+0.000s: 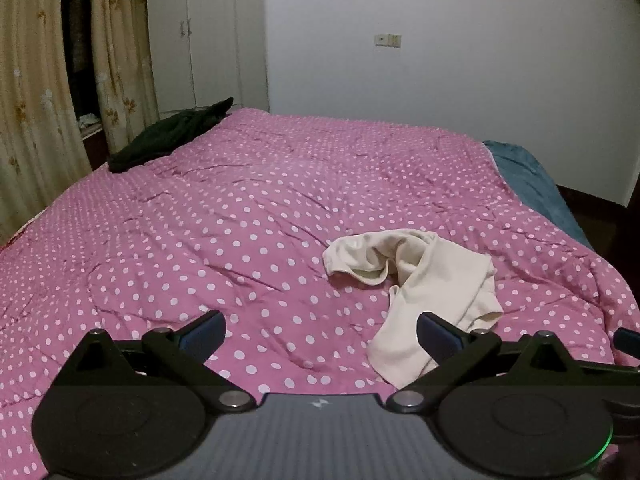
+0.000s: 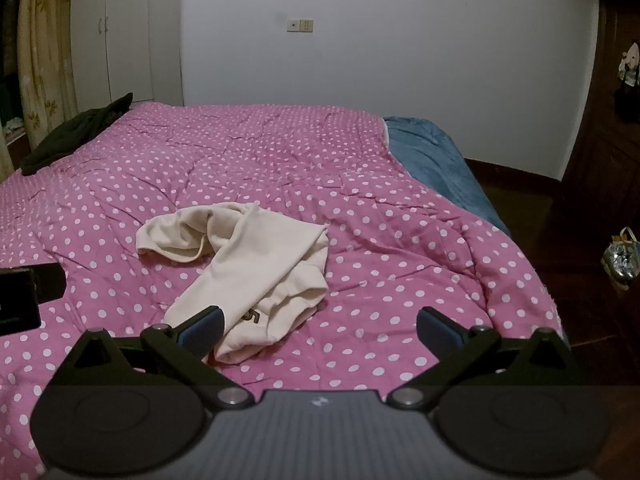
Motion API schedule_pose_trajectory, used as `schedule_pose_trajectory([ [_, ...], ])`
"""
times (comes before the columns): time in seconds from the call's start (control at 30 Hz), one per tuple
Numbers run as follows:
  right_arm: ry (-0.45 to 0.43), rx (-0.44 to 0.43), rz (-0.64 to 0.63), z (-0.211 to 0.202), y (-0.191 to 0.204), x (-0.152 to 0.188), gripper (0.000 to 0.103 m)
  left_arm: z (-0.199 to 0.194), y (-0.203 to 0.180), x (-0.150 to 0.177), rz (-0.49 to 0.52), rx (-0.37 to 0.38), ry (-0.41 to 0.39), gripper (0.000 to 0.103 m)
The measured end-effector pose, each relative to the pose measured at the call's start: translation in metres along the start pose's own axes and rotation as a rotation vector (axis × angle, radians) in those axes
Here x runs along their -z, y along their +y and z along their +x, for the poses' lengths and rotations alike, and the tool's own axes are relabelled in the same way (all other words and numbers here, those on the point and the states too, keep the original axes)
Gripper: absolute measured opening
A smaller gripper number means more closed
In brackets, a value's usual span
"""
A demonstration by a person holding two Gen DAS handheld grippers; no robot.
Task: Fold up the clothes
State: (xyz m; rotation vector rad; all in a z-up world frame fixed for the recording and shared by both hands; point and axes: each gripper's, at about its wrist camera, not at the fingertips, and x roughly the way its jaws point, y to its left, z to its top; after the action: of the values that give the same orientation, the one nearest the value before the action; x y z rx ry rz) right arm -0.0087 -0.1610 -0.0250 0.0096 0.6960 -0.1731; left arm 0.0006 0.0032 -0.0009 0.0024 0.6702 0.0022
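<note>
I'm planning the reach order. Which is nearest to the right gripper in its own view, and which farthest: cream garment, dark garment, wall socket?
1. Cream garment: just ahead of the right gripper, toward its left finger.
2. Dark garment: far left corner of the bed.
3. Wall socket: on the back wall, beyond the bed.

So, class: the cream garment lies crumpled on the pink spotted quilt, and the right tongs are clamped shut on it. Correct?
Not quite. The right tongs are open, holding nothing, as the right wrist view shows. The cream garment does lie crumpled on the pink spotted quilt.
</note>
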Motion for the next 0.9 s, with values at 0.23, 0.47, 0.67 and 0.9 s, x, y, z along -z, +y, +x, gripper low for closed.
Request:
schedule_pose_trajectory([
  [0.23,-0.001,0.003,-0.007,0.001,0.000,-0.001,0.103,0.002,0.006,0.001,0.004,0.003,-0.004,0.103],
  [0.47,0.010,0.001,-0.010,0.004,0.000,-0.001,0.103,0.003,0.012,0.001,-0.001,0.005,0.001,0.103],
  [0.67,0.019,-0.005,0.000,0.007,-0.003,-0.002,0.103,0.010,0.011,0.000,0.012,0.003,0.024,0.103],
  [0.9,0.016,-0.002,-0.001,0.011,-0.005,-0.001,0.103,0.023,0.010,0.000,0.020,-0.035,0.050,0.103],
])
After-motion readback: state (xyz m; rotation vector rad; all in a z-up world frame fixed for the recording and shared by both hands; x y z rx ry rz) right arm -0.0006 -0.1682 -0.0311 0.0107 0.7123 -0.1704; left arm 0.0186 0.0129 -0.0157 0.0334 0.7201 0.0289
